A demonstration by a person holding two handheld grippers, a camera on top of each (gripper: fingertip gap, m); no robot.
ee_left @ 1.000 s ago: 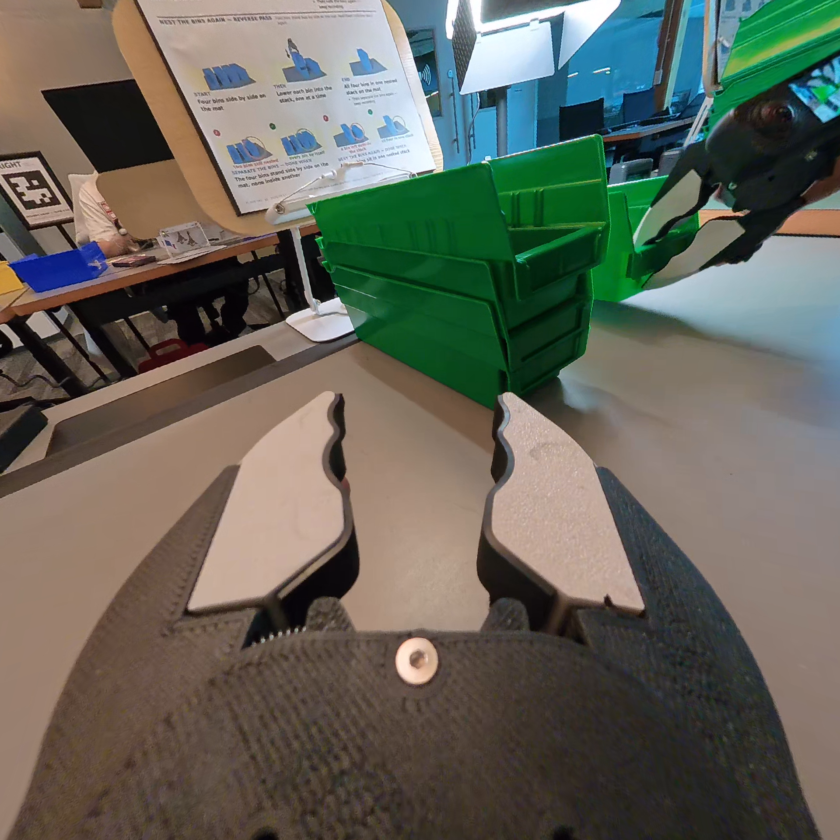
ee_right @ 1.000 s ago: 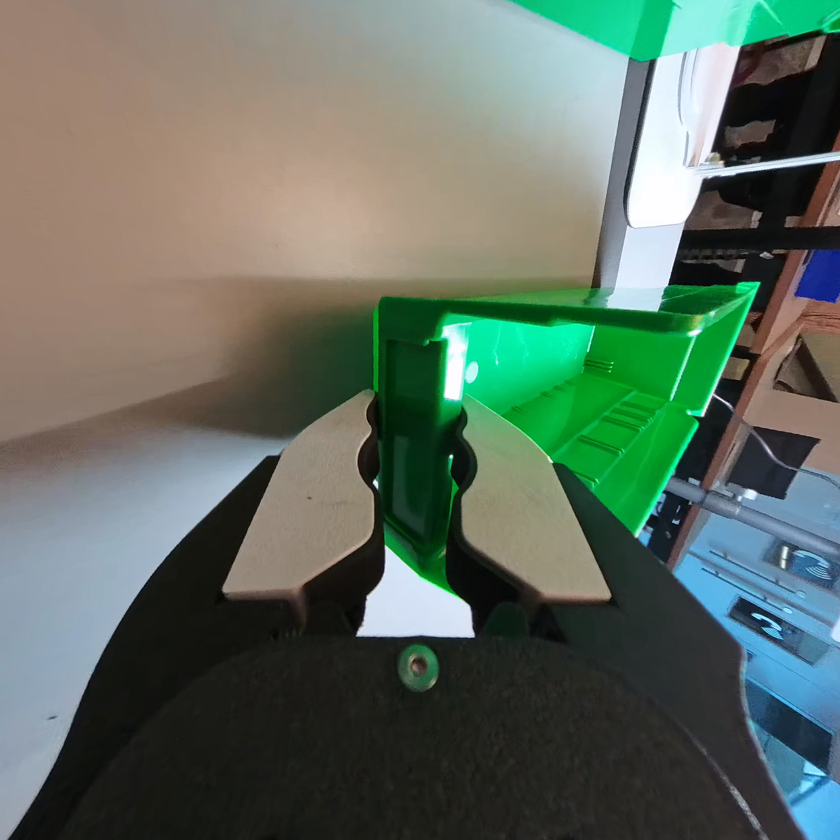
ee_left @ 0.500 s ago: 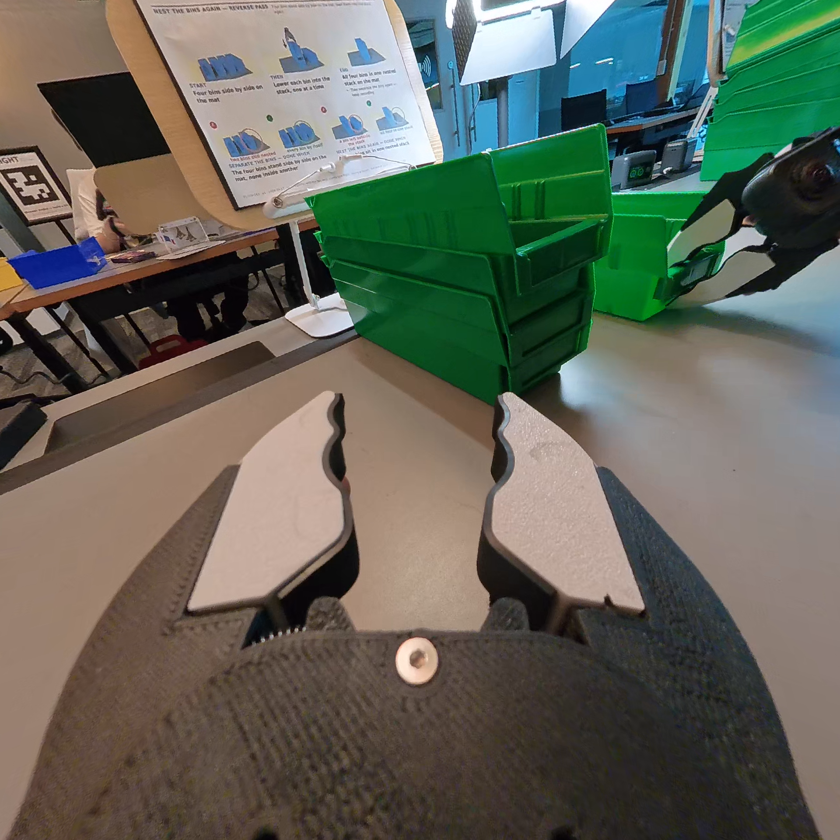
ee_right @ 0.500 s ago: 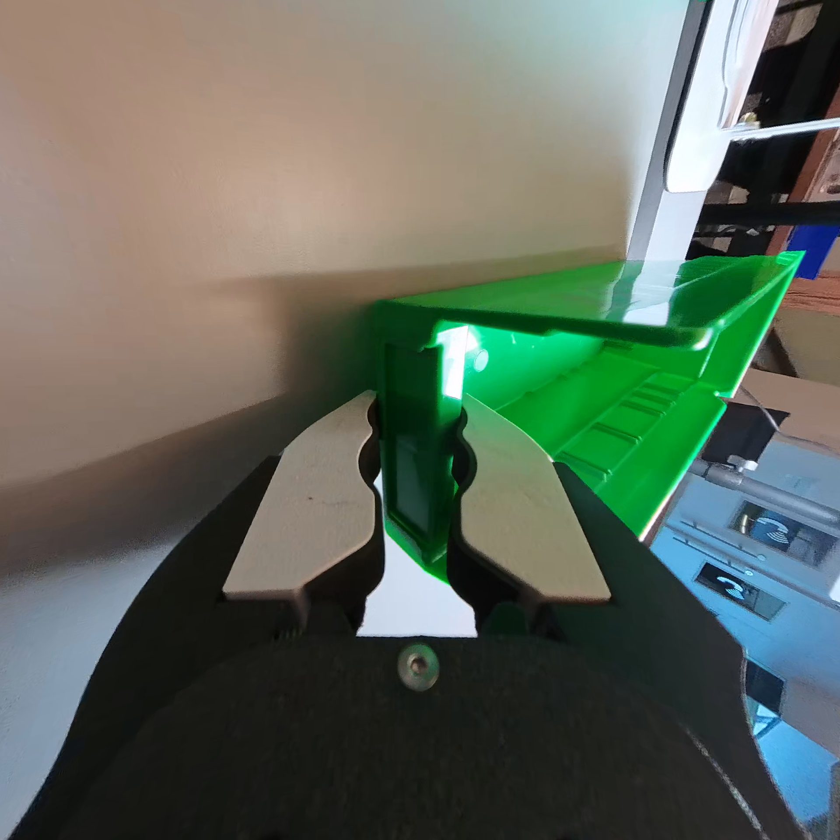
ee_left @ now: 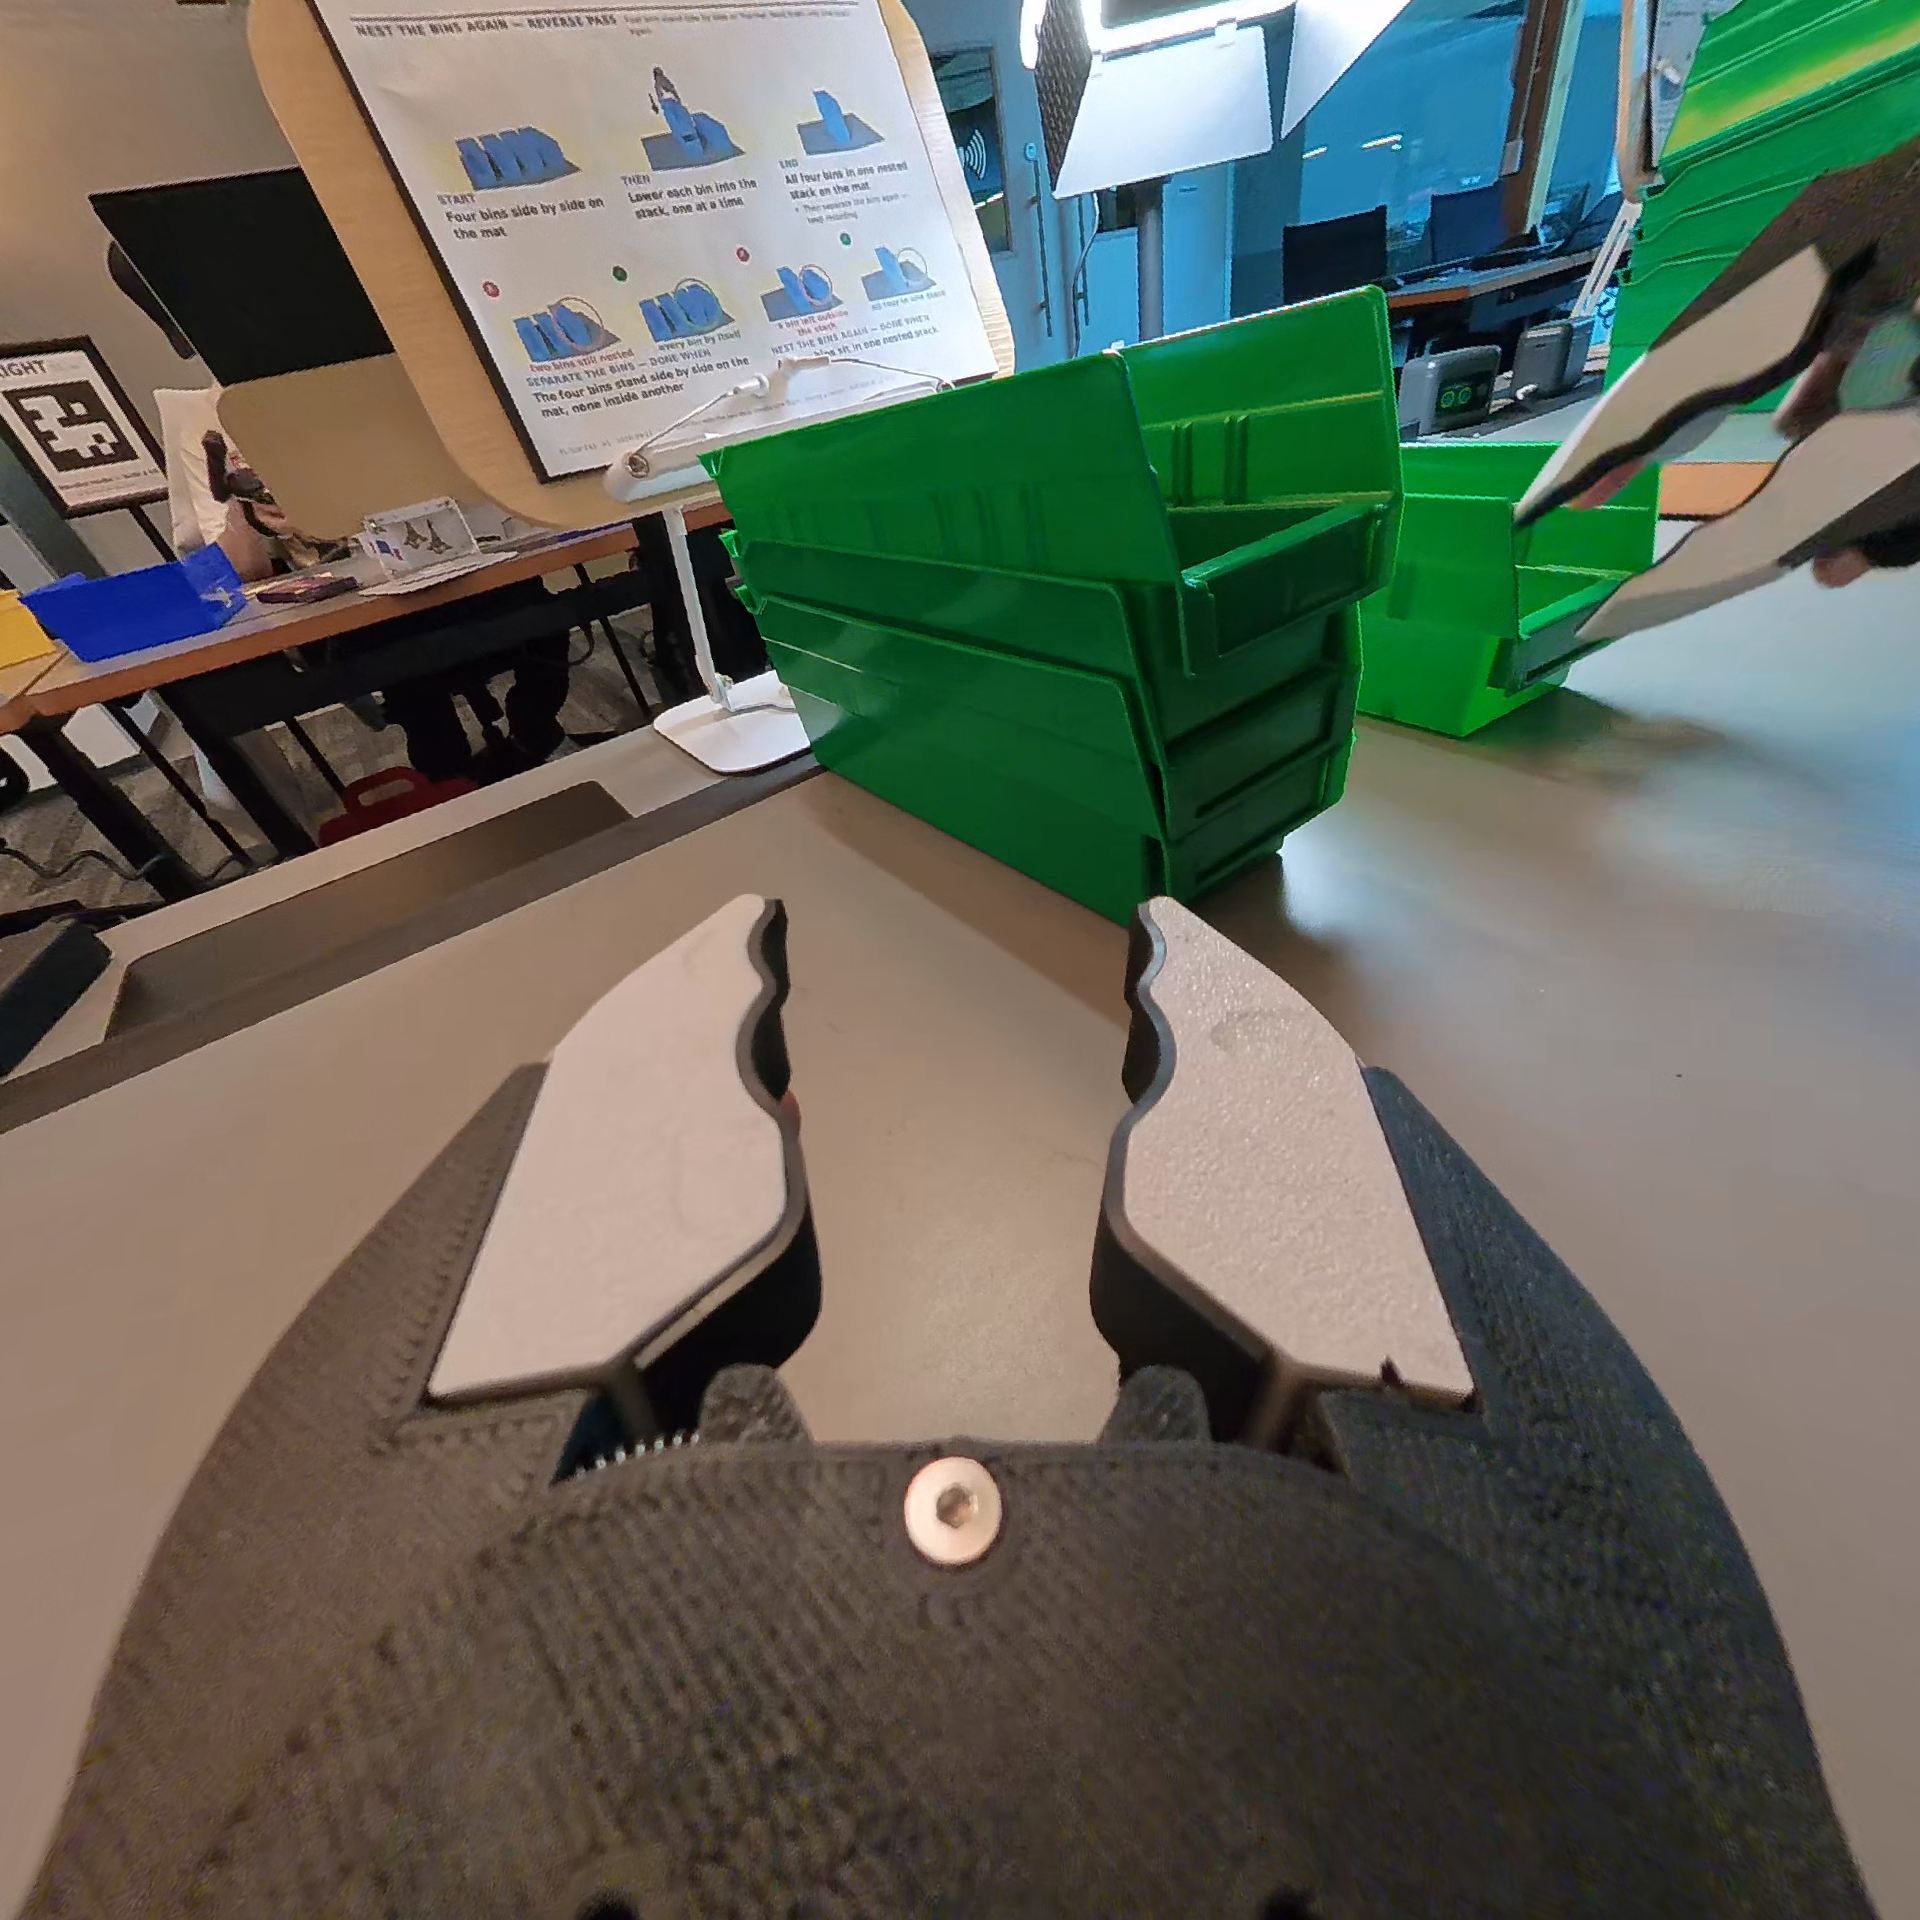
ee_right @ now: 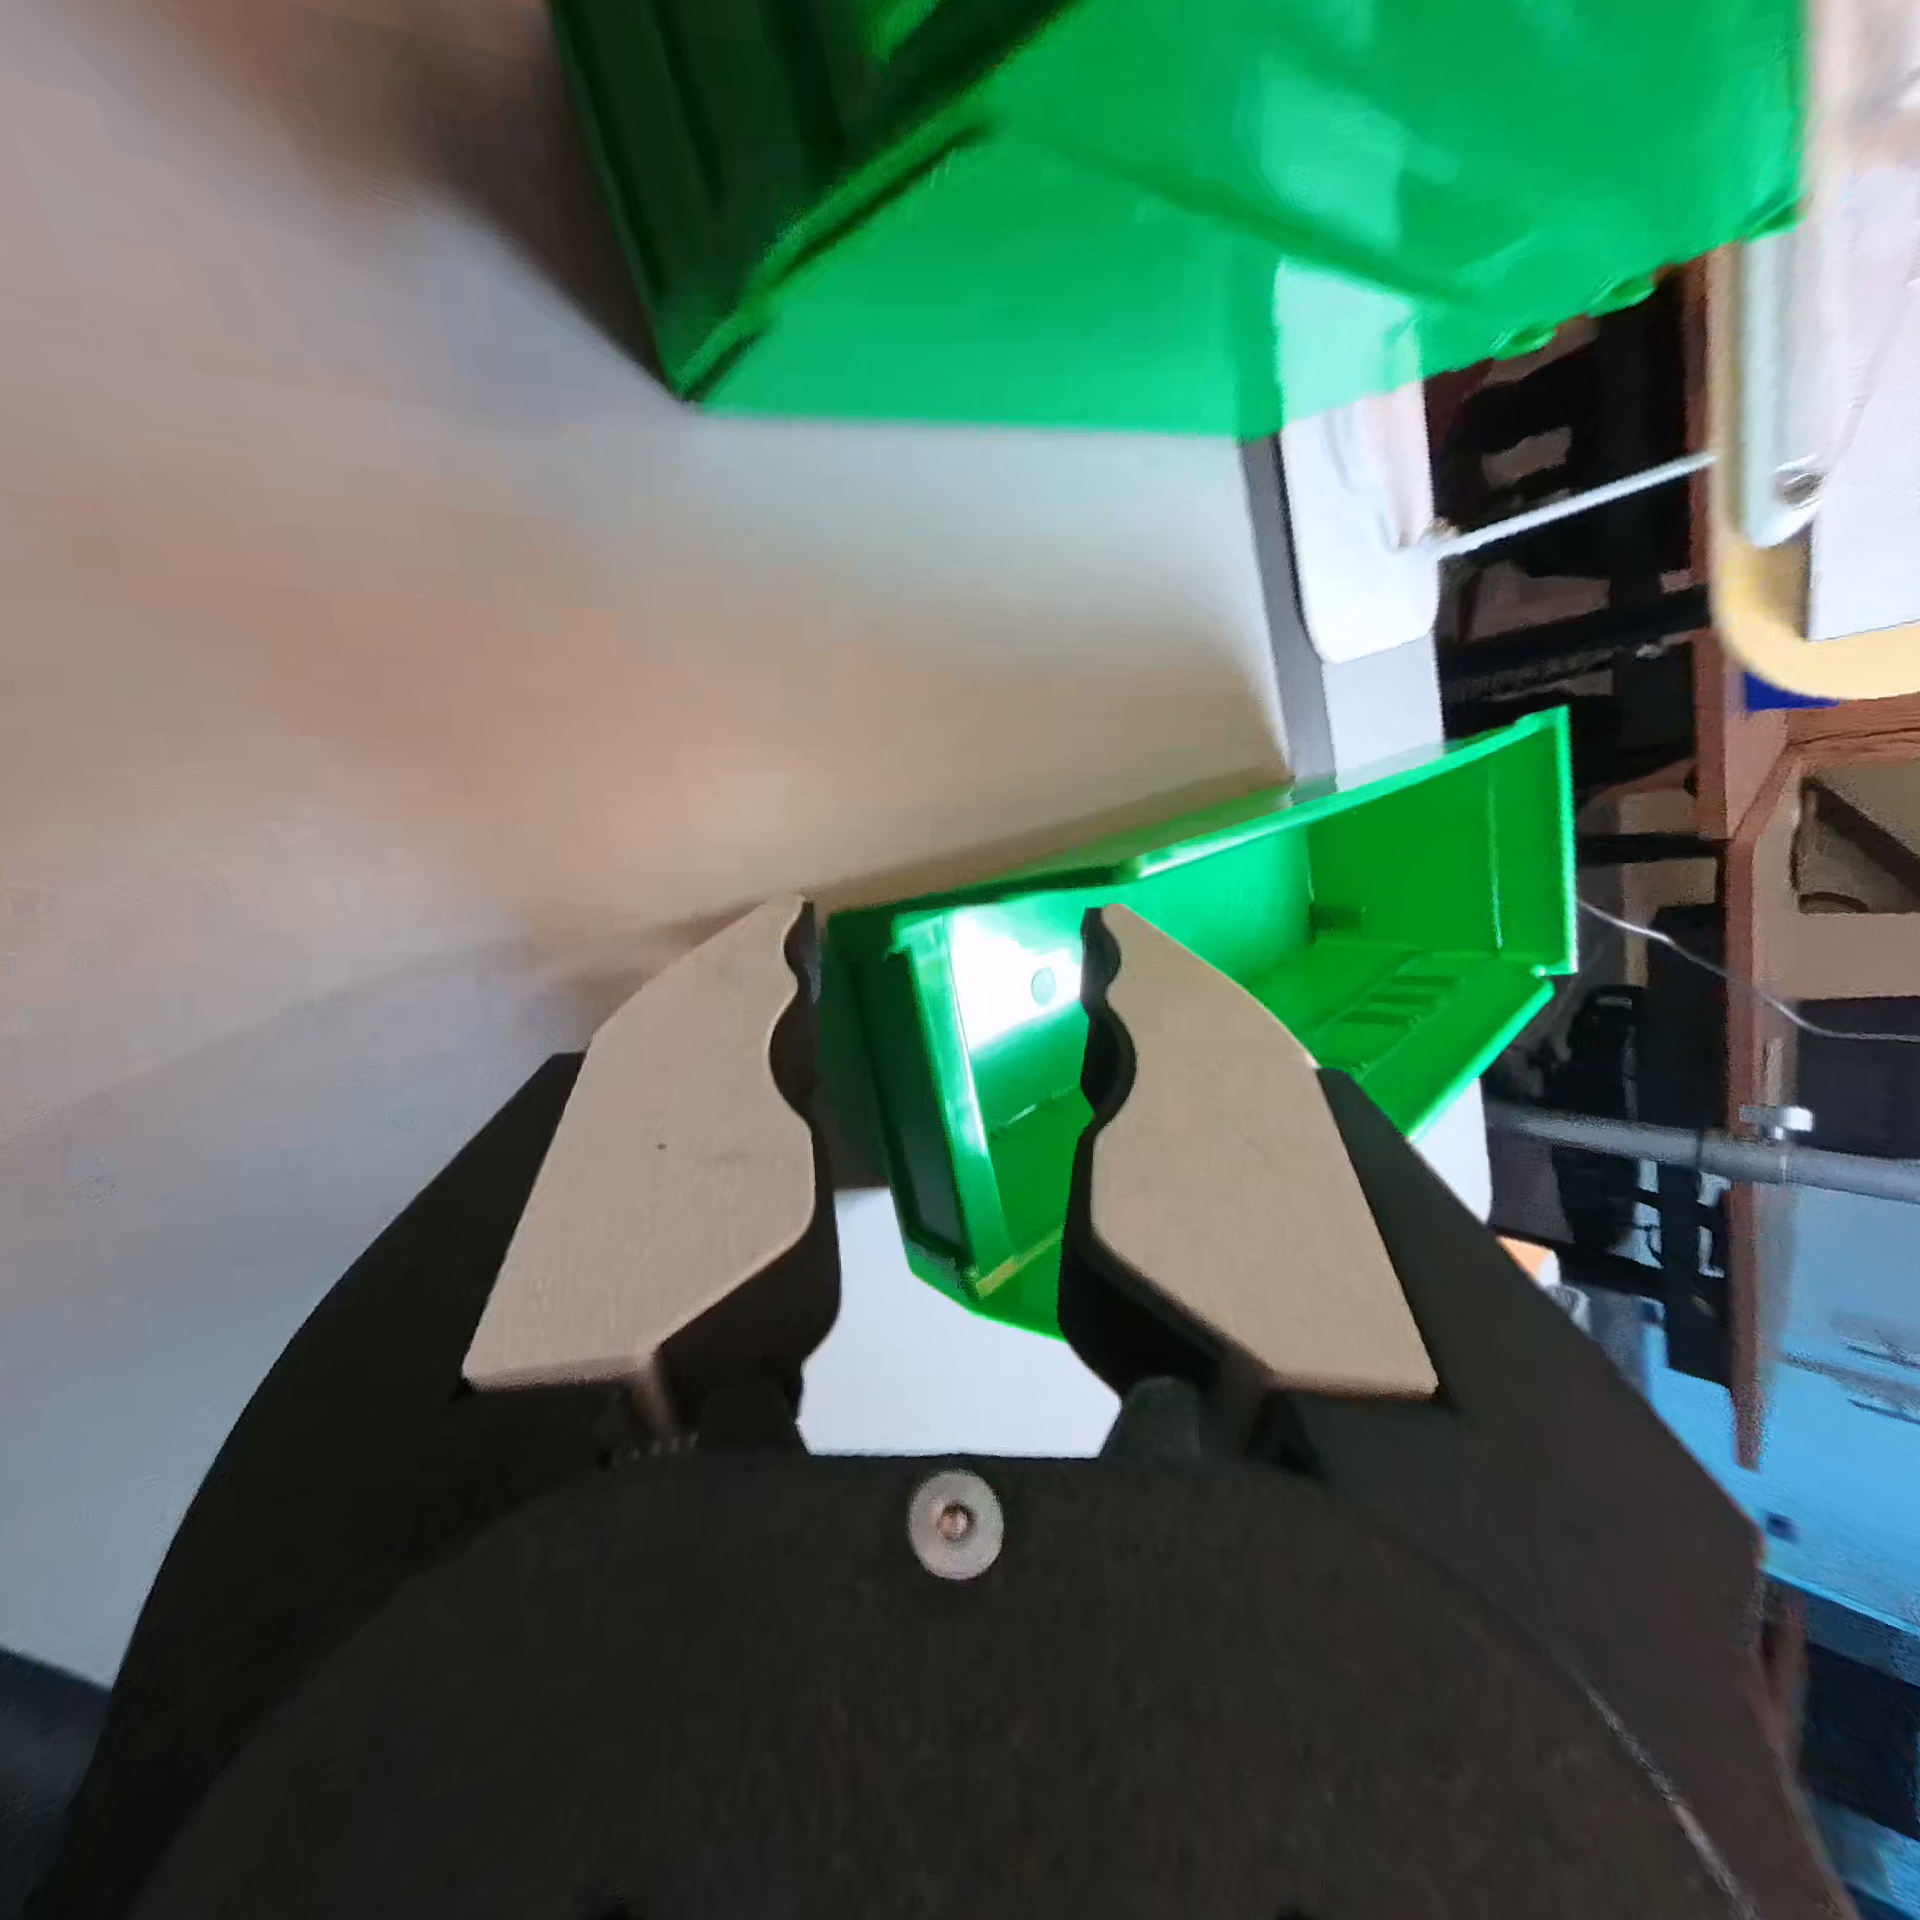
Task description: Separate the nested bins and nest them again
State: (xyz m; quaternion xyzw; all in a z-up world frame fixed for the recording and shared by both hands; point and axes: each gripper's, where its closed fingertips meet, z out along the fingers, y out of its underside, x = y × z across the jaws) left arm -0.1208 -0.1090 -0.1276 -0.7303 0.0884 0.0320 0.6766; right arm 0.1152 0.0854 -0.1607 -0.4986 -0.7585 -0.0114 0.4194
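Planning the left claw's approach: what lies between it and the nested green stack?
Only bare grey tabletop lies between the open left claw and the nested green stack, as the left wrist view shows.

Grey table [ee_left: 1558, 1039] surface. Far left: instruction poster [ee_left: 665, 208] on a wooden board [ee_left: 312, 343], behind a white lamp [ee_left: 727, 582] whose flat base sits at the table's far edge. Further left, a brown desk [ee_left: 312, 644] carrying a blue bin [ee_left: 135, 613], papers and a small card; a person sits behind it. Black-and-white marker sign [ee_left: 73, 426] at far left. White light panel [ee_left: 1174, 114] top centre, windows and monitors beyond.
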